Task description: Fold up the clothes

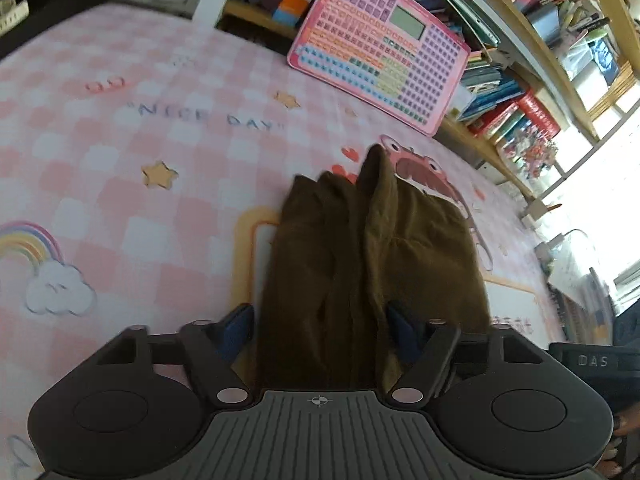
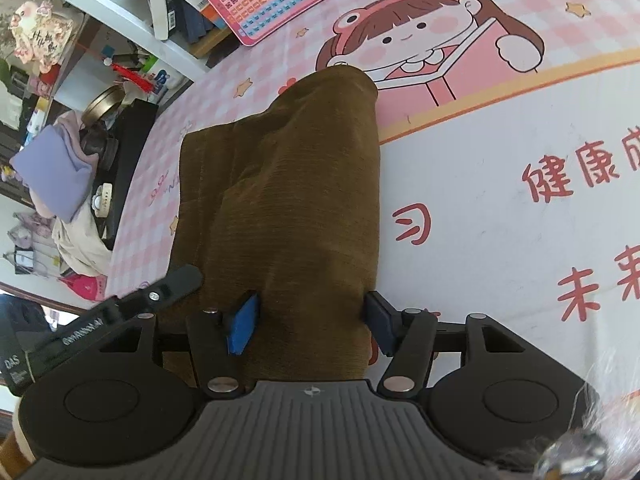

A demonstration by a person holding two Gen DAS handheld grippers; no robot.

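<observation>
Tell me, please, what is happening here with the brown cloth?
A person is folding a brown garment on a pink mat, with tongs in each hand. The left tongs and the right tongs both have the cloth bunched between their blue pads, jaws set wide around it. The garment lies in a narrow, folded strip, reaching away toward the cartoon girl print. A pink keyboard toy leans by the shelves.

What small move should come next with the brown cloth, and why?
Probably close both hand-held grippers on the brown cloth before lifting. In both wrist views the cloth lies bunched between wide-open blue pads, the left hand-held gripper and right hand-held gripper straddling it on the pink mat, so neither looks clamped yet.
</observation>
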